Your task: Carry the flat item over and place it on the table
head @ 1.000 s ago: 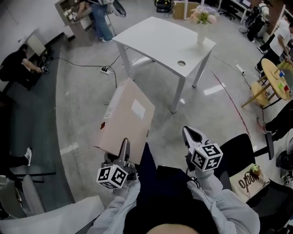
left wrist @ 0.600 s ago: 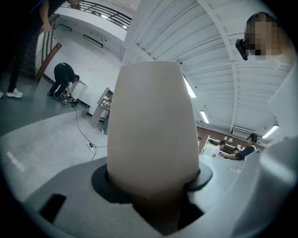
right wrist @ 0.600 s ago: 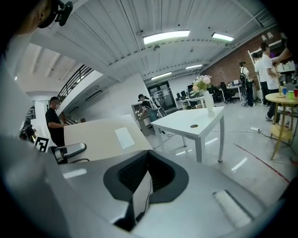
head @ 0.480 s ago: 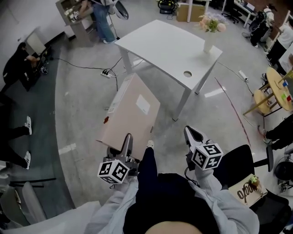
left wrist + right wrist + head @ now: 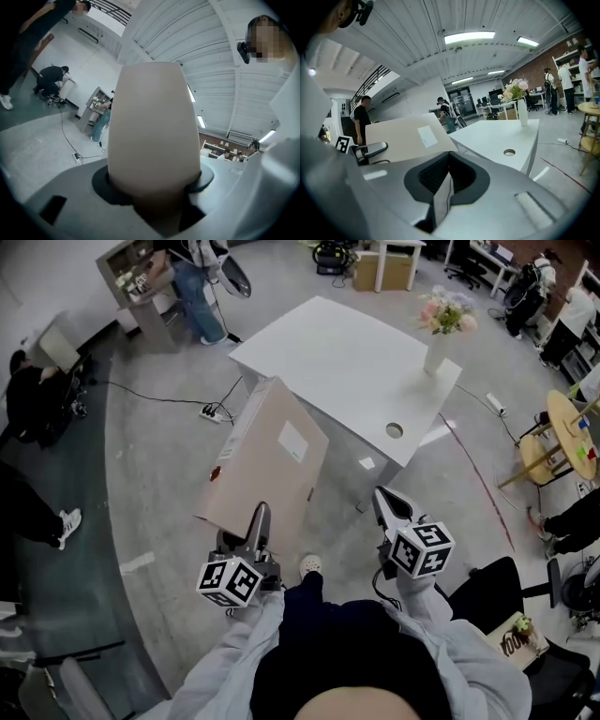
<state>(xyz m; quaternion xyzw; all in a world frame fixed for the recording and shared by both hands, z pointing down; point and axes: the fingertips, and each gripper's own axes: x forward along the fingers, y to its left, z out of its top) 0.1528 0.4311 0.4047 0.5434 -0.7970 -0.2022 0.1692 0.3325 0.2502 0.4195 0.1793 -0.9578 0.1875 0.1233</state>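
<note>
Partway through the carry, the flat cardboard box [image 5: 267, 465] is held above the floor, its near edge clamped in the left gripper [image 5: 258, 521] jaws, not yet on the white tabletop [image 5: 347, 362] just beyond, while the right gripper [image 5: 386, 505] jaws are closed on nothing.

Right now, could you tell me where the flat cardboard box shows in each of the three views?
Head view: flat cardboard box left of centre, above the left tool.
Left gripper view: fills the centre, between the jaws.
Right gripper view: left of centre.
Shared landmark: white table, head and right views.
</note>
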